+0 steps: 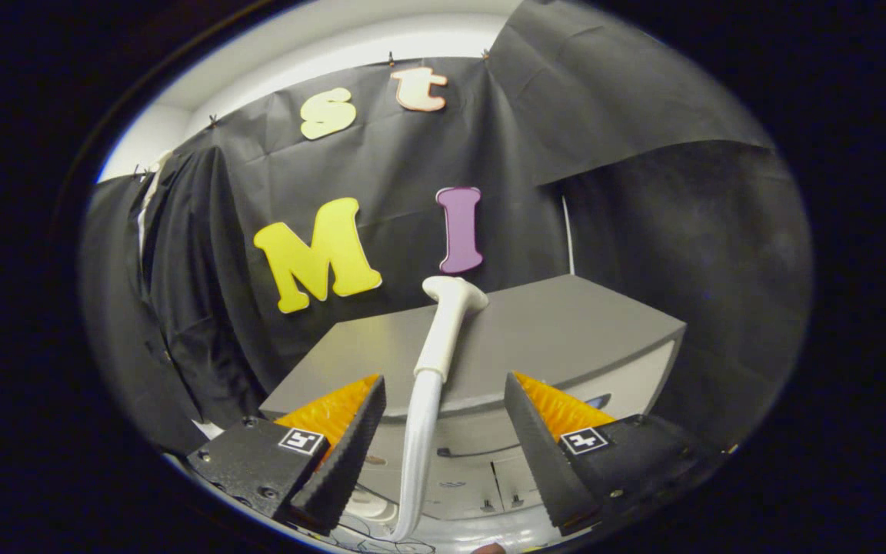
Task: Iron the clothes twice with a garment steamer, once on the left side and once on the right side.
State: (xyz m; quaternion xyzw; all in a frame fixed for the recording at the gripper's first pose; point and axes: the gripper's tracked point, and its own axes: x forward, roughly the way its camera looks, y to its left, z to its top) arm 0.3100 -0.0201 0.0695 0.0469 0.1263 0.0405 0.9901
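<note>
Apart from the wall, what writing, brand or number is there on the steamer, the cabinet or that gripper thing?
Steamer handle: no text visible.
Grey cabinet: a small blue mark on its front, too blurred to read.
Gripper, open with the steamer handle between its fingers: one black-and-white square marker on each side, patterns rather than words.

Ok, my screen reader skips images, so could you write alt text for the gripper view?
The gripper is open, its two fingers spread on either side of a white garment steamer wand without touching it. The wand lies on a grey cabinet, with its white hose running down between the fingers. Dark clothes hang beside the cabinet, against the black cloth wall.
</note>
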